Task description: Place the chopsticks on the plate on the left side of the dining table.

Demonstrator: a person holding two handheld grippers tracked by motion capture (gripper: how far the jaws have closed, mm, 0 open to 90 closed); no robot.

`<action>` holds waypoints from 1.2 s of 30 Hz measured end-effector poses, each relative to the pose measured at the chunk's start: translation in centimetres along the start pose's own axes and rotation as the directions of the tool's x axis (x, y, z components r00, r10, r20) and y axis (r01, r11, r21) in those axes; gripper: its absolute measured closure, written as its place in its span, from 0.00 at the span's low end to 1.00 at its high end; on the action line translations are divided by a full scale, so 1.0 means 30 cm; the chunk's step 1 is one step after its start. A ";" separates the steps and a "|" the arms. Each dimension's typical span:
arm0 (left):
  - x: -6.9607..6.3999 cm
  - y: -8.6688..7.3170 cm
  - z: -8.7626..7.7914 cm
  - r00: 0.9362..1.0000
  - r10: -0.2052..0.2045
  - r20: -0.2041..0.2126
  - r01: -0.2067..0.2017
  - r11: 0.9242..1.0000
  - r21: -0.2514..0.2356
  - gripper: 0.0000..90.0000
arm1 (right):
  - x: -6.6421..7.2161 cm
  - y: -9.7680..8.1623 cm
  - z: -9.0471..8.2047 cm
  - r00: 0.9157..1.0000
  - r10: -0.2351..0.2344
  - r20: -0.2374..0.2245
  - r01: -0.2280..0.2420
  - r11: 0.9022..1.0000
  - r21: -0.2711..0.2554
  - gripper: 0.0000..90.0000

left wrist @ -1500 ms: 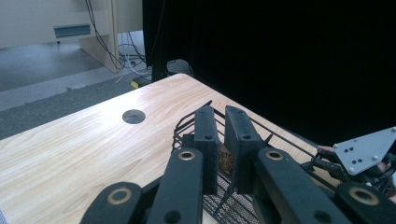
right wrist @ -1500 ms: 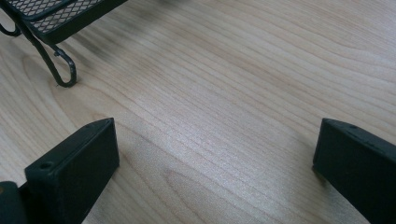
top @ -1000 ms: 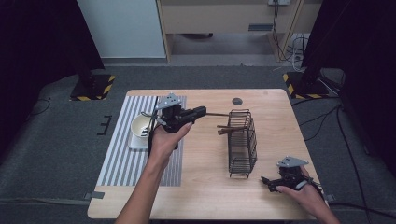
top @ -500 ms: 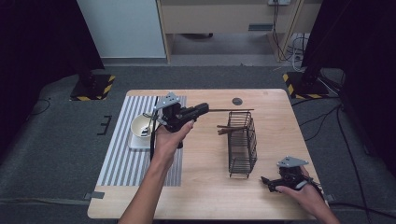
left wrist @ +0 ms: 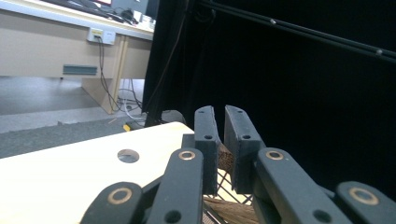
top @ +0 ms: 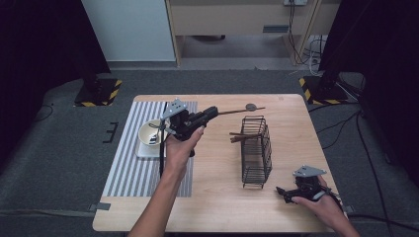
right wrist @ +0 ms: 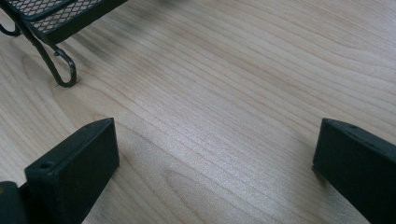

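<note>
Centre of high view: left claw [top: 210,114] raised above the bench [top: 217,207], clamped on a thin brown stick [top: 241,110] pointing toward upper right. Right of centre: black wire basket [top: 257,153] holding further sticks [top: 240,137]. Left: bowl [top: 148,132] on striped mat [top: 128,173]. Lower right: right claw [top: 281,192], spread wide, low over bare wood.
</note>
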State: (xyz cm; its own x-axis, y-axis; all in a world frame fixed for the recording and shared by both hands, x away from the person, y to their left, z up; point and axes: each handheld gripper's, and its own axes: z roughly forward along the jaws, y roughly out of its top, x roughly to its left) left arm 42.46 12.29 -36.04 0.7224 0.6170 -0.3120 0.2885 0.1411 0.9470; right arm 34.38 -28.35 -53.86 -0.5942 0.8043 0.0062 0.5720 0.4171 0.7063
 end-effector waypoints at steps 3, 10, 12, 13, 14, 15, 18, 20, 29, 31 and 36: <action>0.010 -0.008 -0.014 1.000 -0.006 -0.015 0.006 1.000 -0.011 0.93 | 0.000 0.000 0.000 1.000 0.000 0.000 0.000 1.000 0.000 0.00; 0.057 -0.021 -0.087 0.996 -0.031 -0.083 0.025 0.997 -0.071 0.93 | 0.000 0.000 0.000 1.000 -0.001 0.001 0.001 1.000 0.000 0.00; 0.070 -0.026 -0.109 0.994 -0.037 -0.099 0.029 0.996 -0.081 0.93 | 0.001 0.000 0.000 1.000 0.002 0.000 -0.002 1.000 0.001 0.00; 0.076 -0.029 -0.119 0.994 -0.039 -0.106 0.030 0.996 -0.083 0.93 | 0.000 0.000 0.000 1.000 0.002 0.000 -0.002 1.000 0.001 0.00; 0.082 -0.032 -0.128 0.993 -0.040 -0.112 0.031 0.996 -0.084 0.93 | 0.000 0.000 0.000 1.000 0.002 0.000 -0.002 1.000 0.001 0.00; 0.090 -0.037 -0.138 0.992 -0.043 -0.118 0.033 0.996 -0.084 0.93 | 0.000 0.000 0.000 1.000 0.002 0.000 -0.002 1.000 0.001 0.00; 0.108 -0.051 -0.161 0.990 -0.050 -0.134 0.038 0.996 -0.087 0.93 | 0.000 0.000 0.000 1.000 -0.001 0.000 0.001 1.000 0.000 0.00; 0.116 -0.060 -0.170 0.989 -0.052 -0.141 0.040 0.996 -0.084 0.93 | 0.000 0.000 0.000 1.000 -0.001 0.001 0.001 1.000 0.001 0.00; 0.141 -0.110 -0.208 0.983 -0.064 -0.172 0.051 0.996 -0.076 0.93 | 0.000 0.000 0.000 1.000 0.000 0.000 0.000 1.000 0.000 0.00; 0.143 -0.121 -0.217 0.982 -0.069 -0.177 0.057 0.996 -0.075 0.93 | 0.000 0.000 0.000 1.000 0.000 0.000 0.000 1.000 0.000 0.00; 0.143 -0.142 -0.248 0.979 -0.077 -0.186 0.064 0.995 -0.079 0.93 | -0.001 0.000 0.000 1.000 -0.002 -0.001 0.002 1.000 0.000 0.00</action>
State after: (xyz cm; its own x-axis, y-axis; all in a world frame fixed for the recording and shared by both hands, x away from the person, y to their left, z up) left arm 39.65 20.10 -40.85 0.5684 0.7375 -0.3648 0.2834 0.2407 0.9283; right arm 34.40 -28.37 -53.86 -0.5957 0.8032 0.0057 0.5709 0.4185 0.7063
